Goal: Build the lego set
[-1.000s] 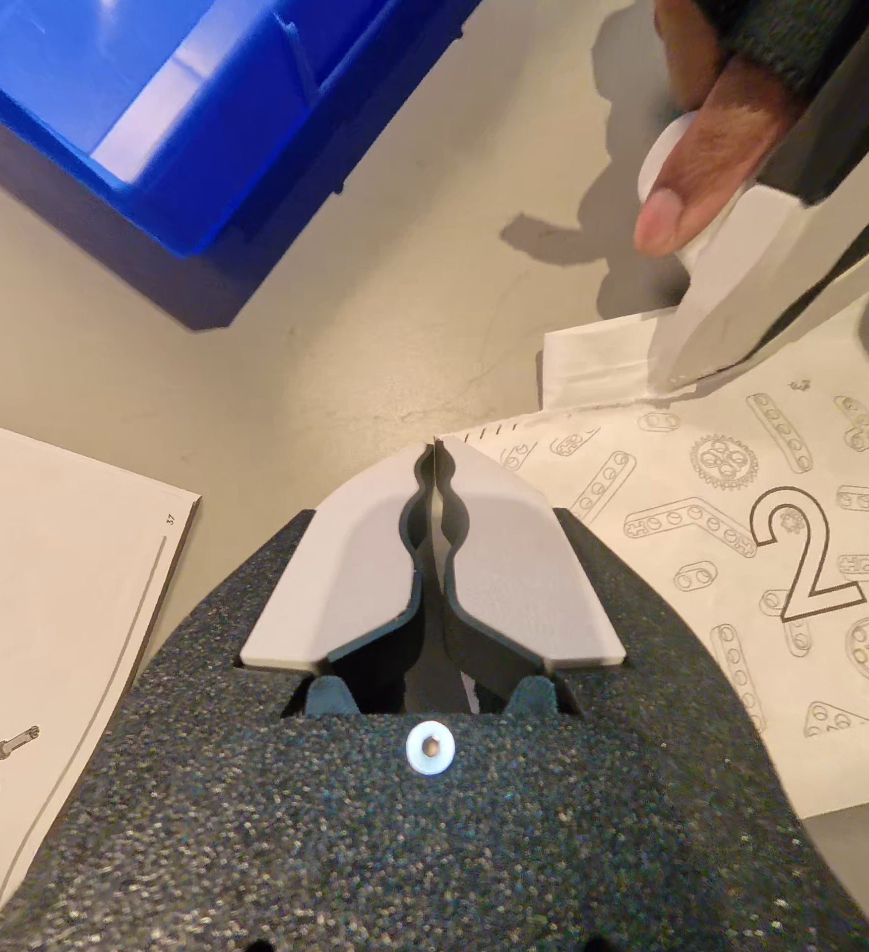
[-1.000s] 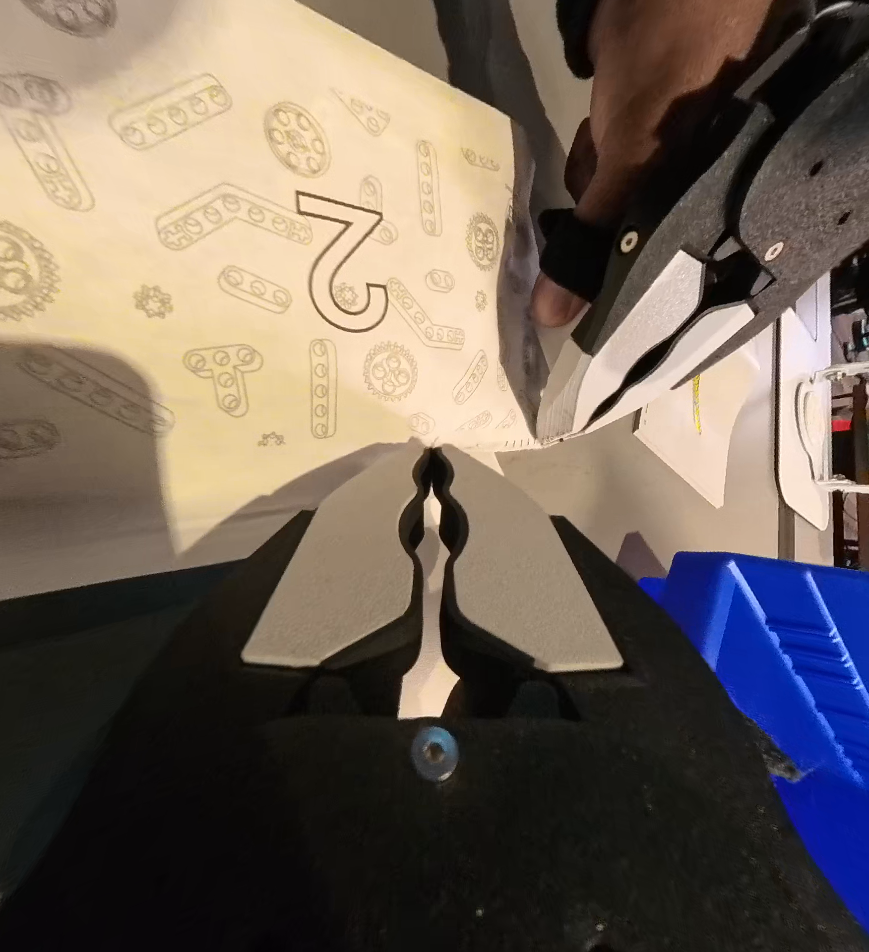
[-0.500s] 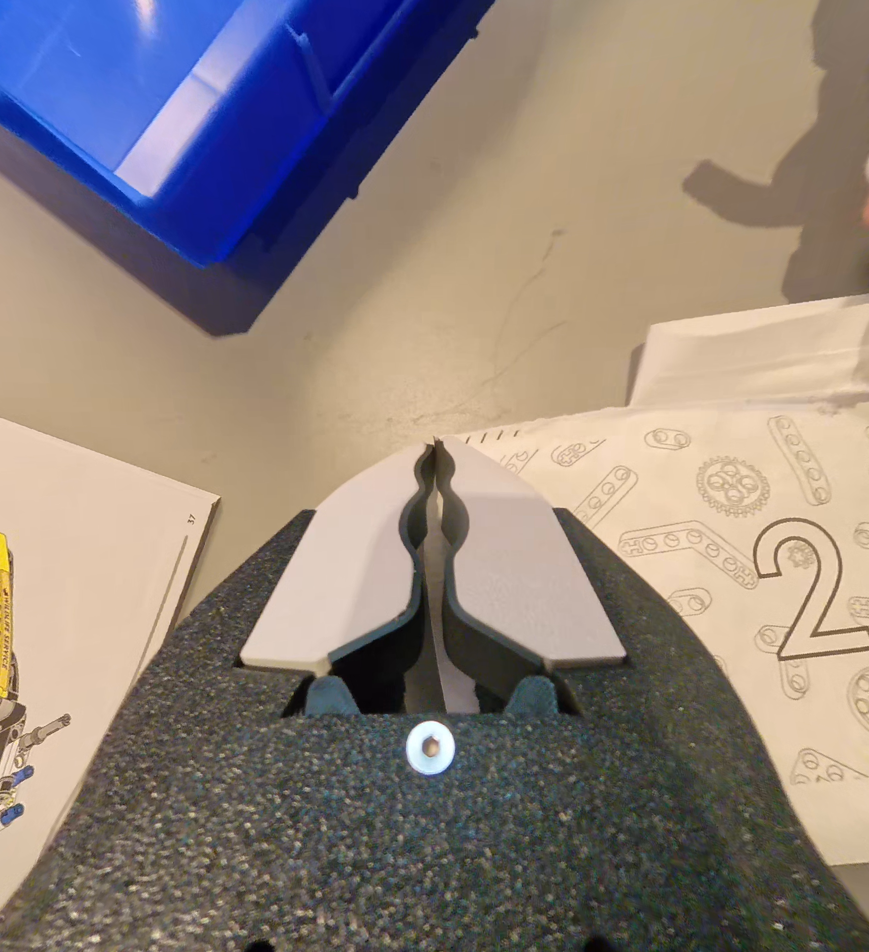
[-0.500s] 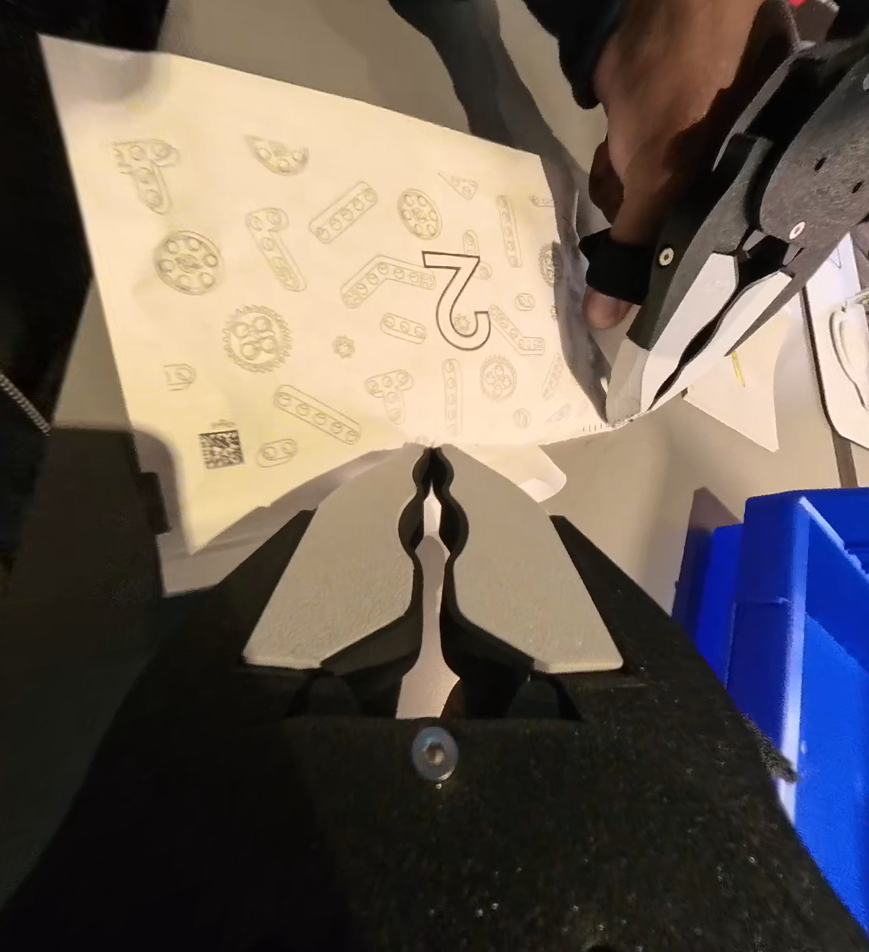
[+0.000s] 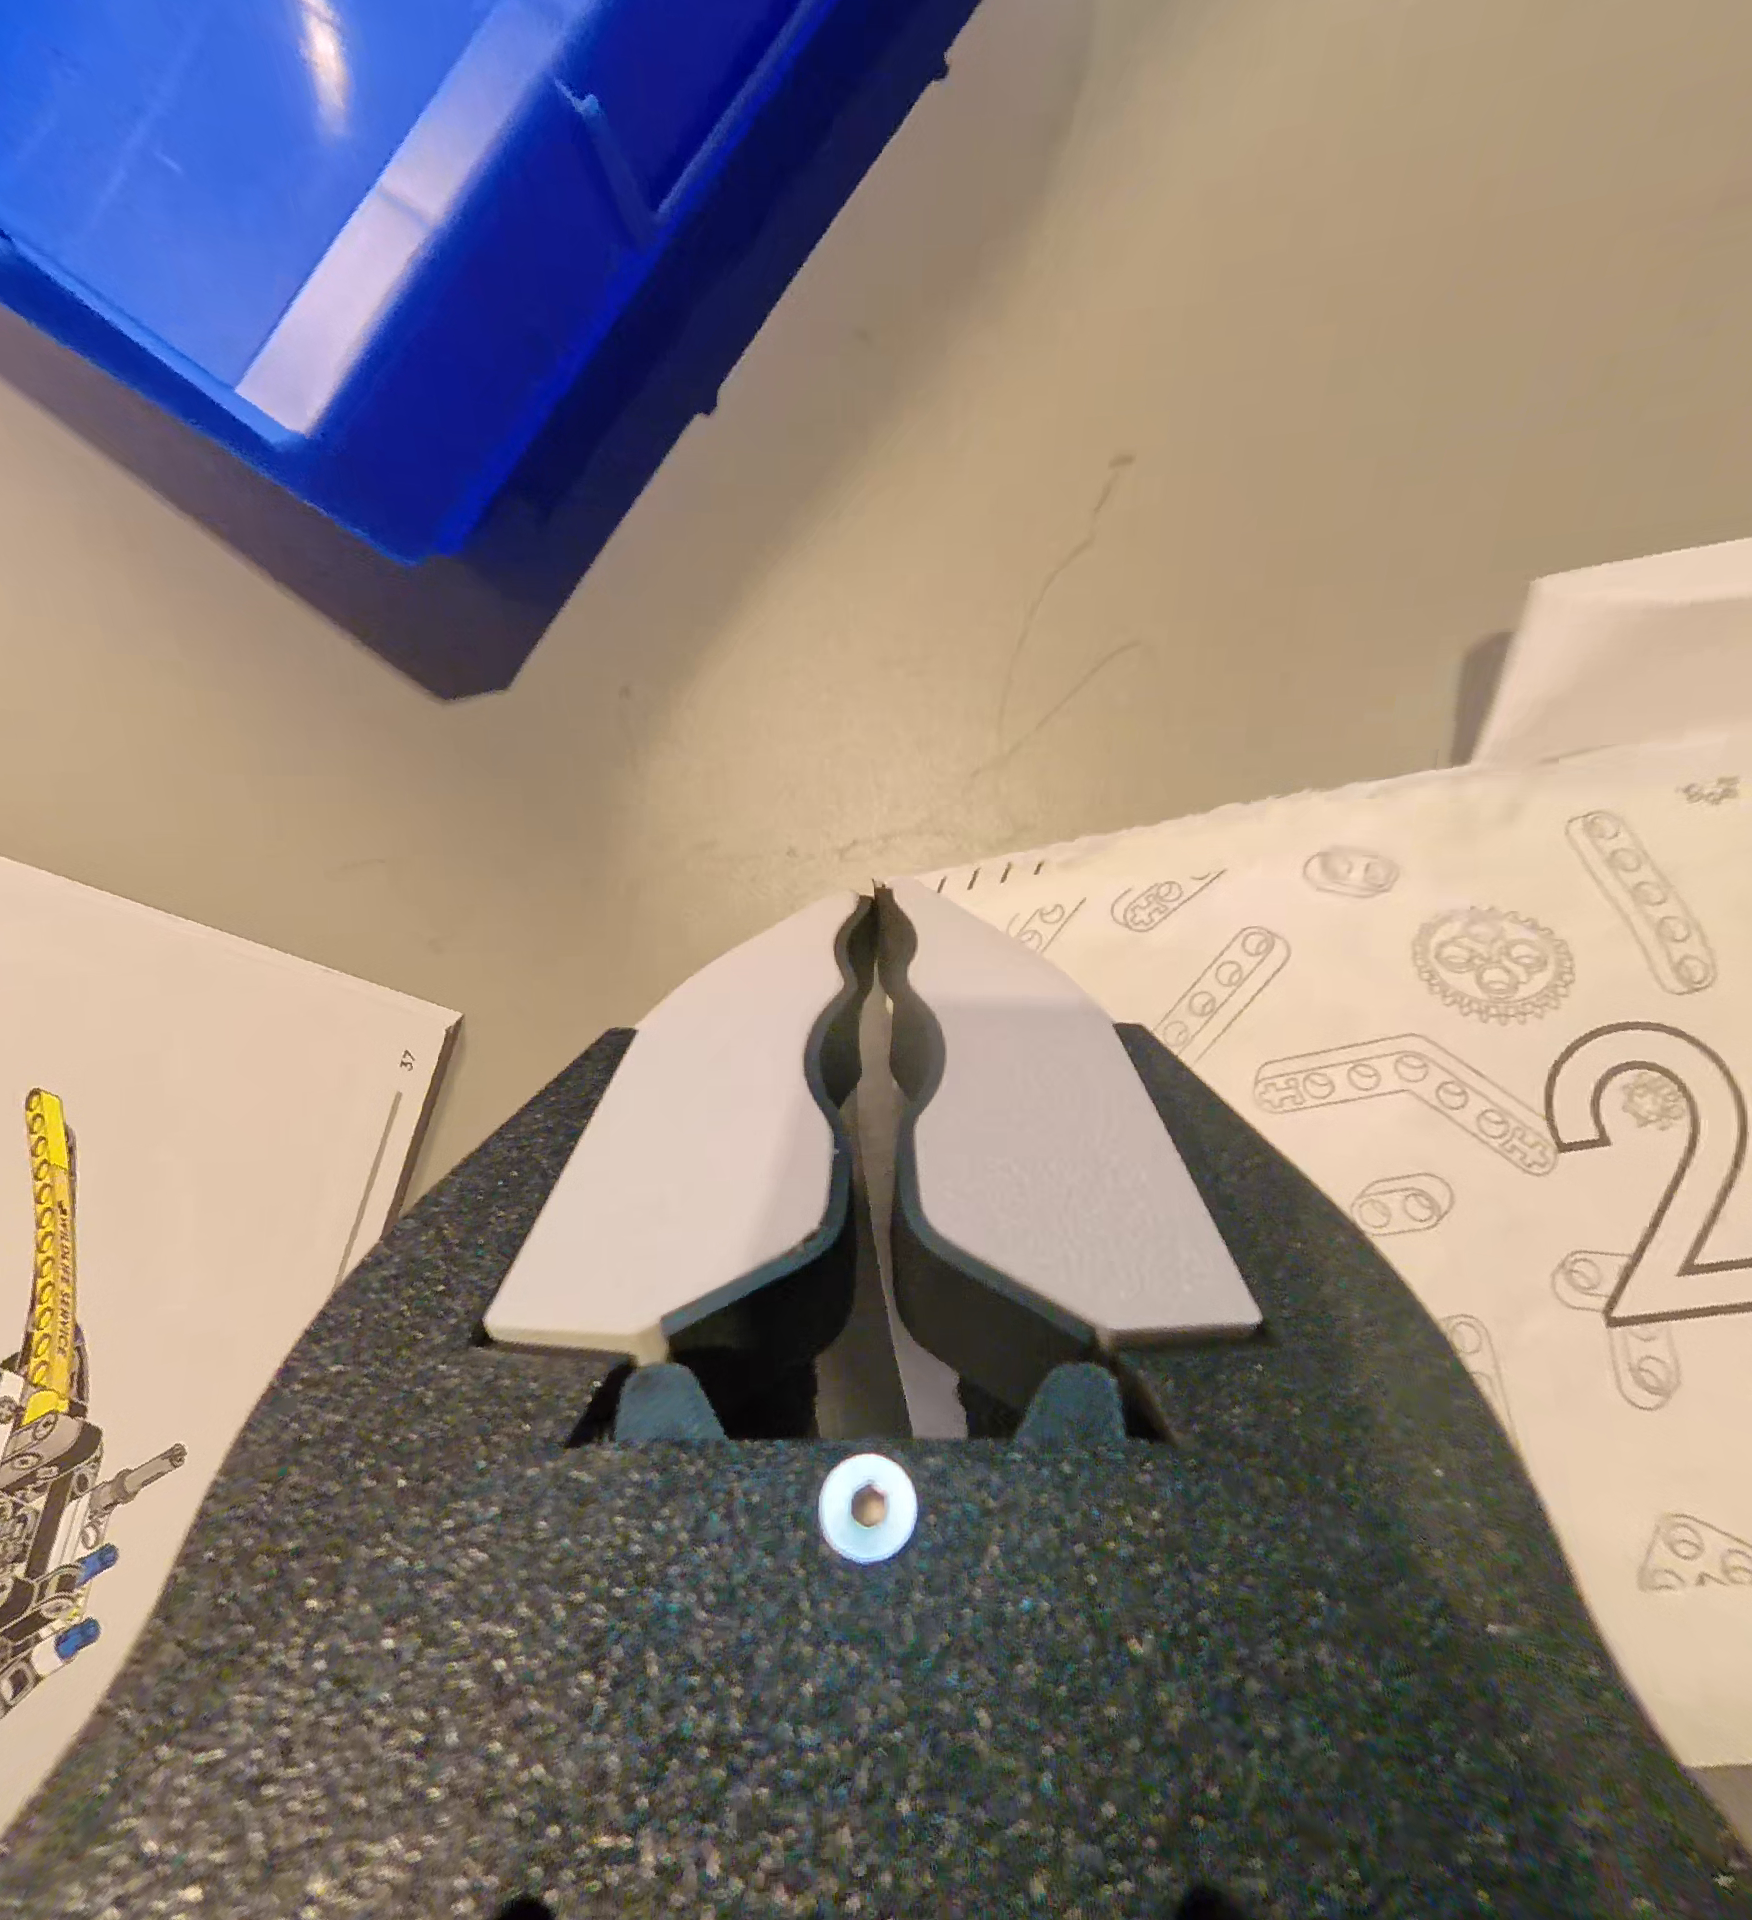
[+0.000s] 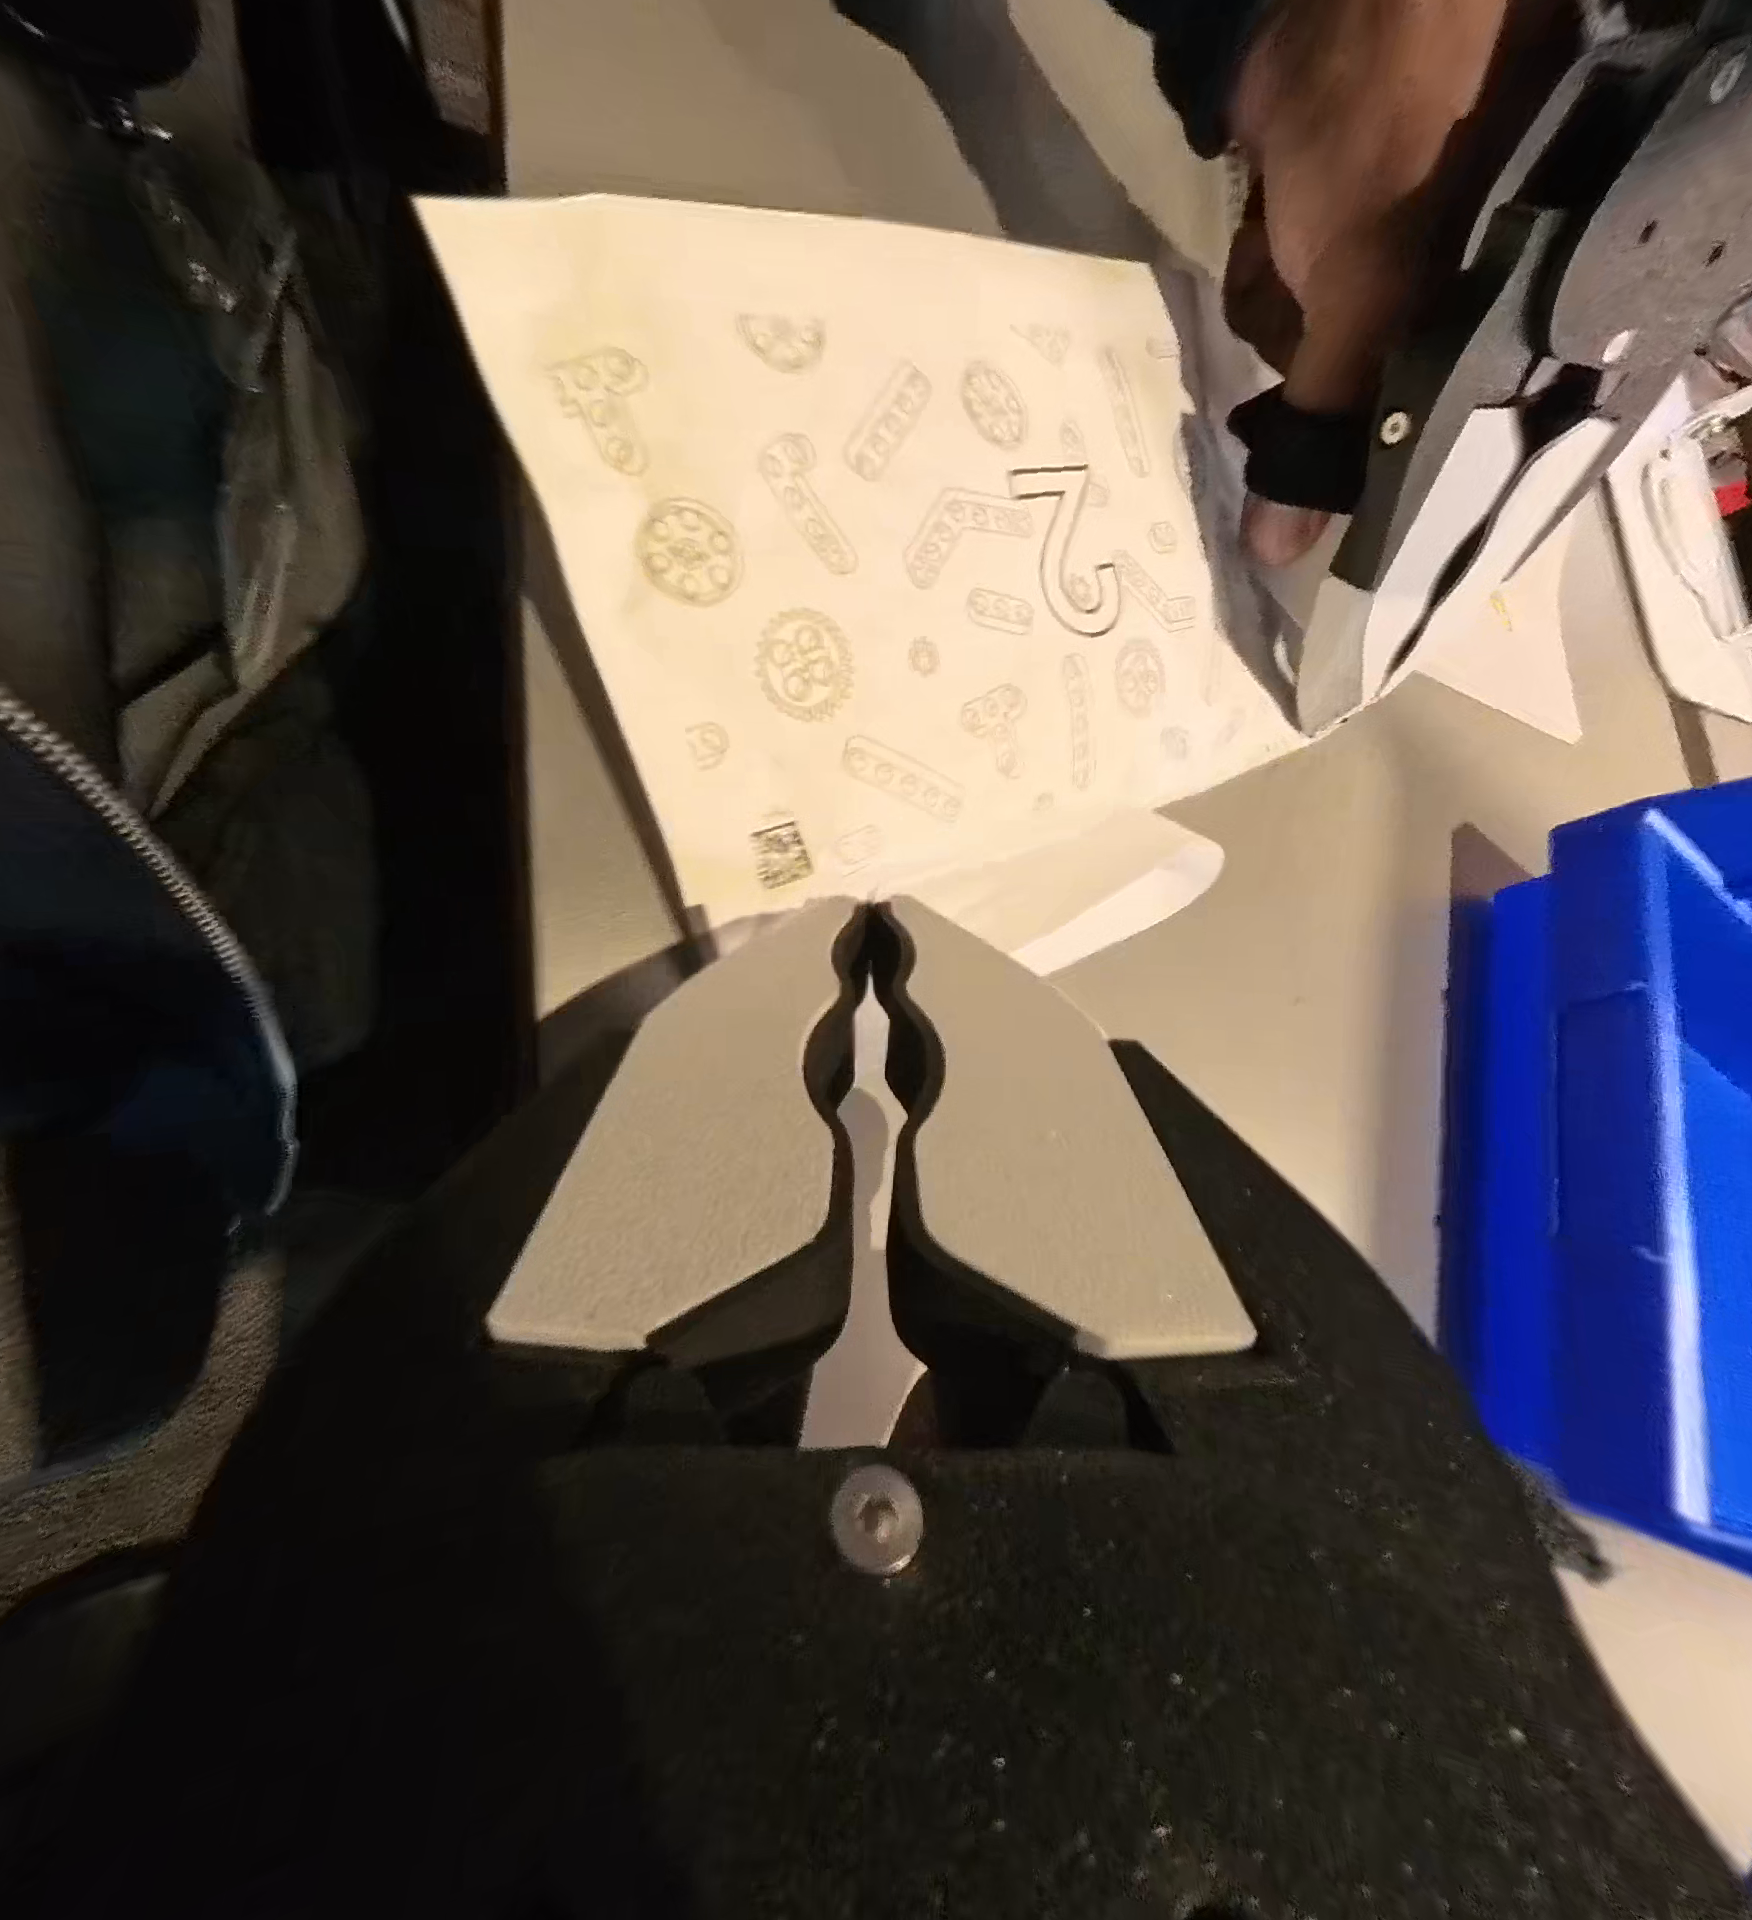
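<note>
A white paper parts bag (image 5: pixel 1474 1143) printed with part outlines and a large numeral lies on the grey table. My left gripper (image 5: pixel 877 894) is shut on the bag's top corner, with paper showing between its fingers. My right gripper (image 6: pixel 870 909) is shut on the bag's (image 6: pixel 851 520) near edge, where a white flap (image 6: pixel 1111 894) has come away from it. That flap also shows in the left wrist view (image 5: pixel 1682 644). The left gripper also shows in the right wrist view (image 6: pixel 1339 707), held by a person's hand (image 6: pixel 1319 312). No loose bricks are visible.
A blue plastic bin (image 5: pixel 332 260) stands on the table beyond the left gripper and shows in the right wrist view (image 6: pixel 1630 1143) at the right. An open instruction booklet (image 5: pixel 124 1195) lies at the left. A person's dark jacket (image 6: pixel 72 623) fills the left of the right wrist view.
The right gripper has pulled away from the left one and left the left wrist view. The flap has opened further along the bag's top edge. The left gripper has kept its grip.
</note>
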Demonstrator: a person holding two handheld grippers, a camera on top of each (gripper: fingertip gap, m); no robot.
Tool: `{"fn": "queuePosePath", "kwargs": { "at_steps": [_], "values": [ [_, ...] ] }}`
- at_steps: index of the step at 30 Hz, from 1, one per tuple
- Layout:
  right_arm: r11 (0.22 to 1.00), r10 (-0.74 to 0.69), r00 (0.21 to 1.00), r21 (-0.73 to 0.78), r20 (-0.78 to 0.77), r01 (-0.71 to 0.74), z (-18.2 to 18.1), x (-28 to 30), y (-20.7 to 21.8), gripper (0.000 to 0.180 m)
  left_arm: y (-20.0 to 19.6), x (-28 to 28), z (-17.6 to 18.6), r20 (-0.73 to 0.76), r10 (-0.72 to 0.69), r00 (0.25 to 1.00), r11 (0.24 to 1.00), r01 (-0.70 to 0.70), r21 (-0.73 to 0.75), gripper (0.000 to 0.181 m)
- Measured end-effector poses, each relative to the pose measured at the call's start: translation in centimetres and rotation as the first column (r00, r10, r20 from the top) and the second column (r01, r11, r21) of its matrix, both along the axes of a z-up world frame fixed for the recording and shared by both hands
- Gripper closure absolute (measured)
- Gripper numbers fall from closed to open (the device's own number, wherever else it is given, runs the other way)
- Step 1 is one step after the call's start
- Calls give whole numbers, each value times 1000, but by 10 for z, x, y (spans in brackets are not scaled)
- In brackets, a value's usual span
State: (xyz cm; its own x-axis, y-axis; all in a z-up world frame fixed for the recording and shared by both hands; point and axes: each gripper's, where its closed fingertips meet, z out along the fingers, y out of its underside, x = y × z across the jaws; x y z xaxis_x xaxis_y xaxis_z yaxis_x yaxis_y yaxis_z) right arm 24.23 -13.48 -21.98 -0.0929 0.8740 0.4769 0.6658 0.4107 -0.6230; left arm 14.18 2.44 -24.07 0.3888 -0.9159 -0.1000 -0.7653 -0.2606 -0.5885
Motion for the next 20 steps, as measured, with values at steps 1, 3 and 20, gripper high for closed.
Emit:
{"fn": "queuePosePath", "kwargs": {
  "at_steps": [1, 3, 20],
  "values": [
    [1000, 3, 1000, -12, 3, -3, -1, 3, -6, 179, 0, 0, 0, 0, 0, 1000, 1000, 0, -1, 180],
    [1000, -19, 1000, -11, -3, 19, 0, 7, -13, 179, 0, 0, 0, -1, 0, 1000, 1000, 0, 2, 180],
    [995, -77, 996, -65, 50, 81, -9, 41, -55, 179, -3, 3, 0, 1, -9, 1000, 1000, 9, 9, 180]
  ]
}}
